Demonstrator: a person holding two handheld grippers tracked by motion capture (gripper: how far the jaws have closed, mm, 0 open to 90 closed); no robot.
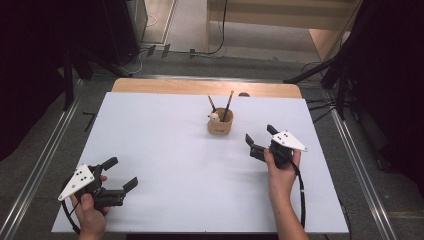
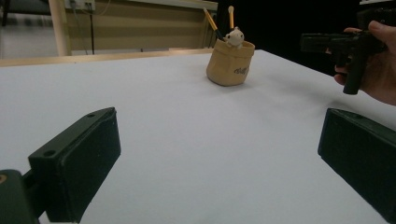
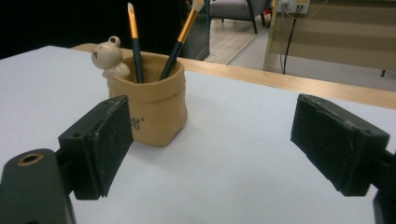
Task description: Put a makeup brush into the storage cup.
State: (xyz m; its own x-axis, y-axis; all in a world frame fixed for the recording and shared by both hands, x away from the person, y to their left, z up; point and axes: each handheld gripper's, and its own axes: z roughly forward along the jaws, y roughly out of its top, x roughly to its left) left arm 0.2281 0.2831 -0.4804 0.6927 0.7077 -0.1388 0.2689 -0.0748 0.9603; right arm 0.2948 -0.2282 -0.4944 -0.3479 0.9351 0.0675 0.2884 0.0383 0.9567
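A tan pot (image 1: 220,125) stands upright on the white counter (image 1: 165,165), toward its far edge and a little right of the middle. Two brushes (image 3: 134,42) lean in the pot, handles down and tips up, spread apart from each other, and a small bear figure (image 3: 109,58) sits on the pot's rim beside the left-hand brush. The right claw (image 1: 260,140) is held just above the counter, near the pot on its right and slightly nearer the person, and points toward it; its jaws stand wide apart with nothing between them. In the right gripper view the pot sits just behind the left jaw, apart from it, and bare counter lies between the jaws. The left claw (image 1: 122,175) is well apart from the pot, near the counter's front left corner, gripped in the person's left hand (image 1: 90,212); its jaws are likewise spread wide and empty, aimed across the counter toward the pot. In the left gripper view the pot shows far ahead, with the right hand (image 2: 380,70) and its claw at the right edge.
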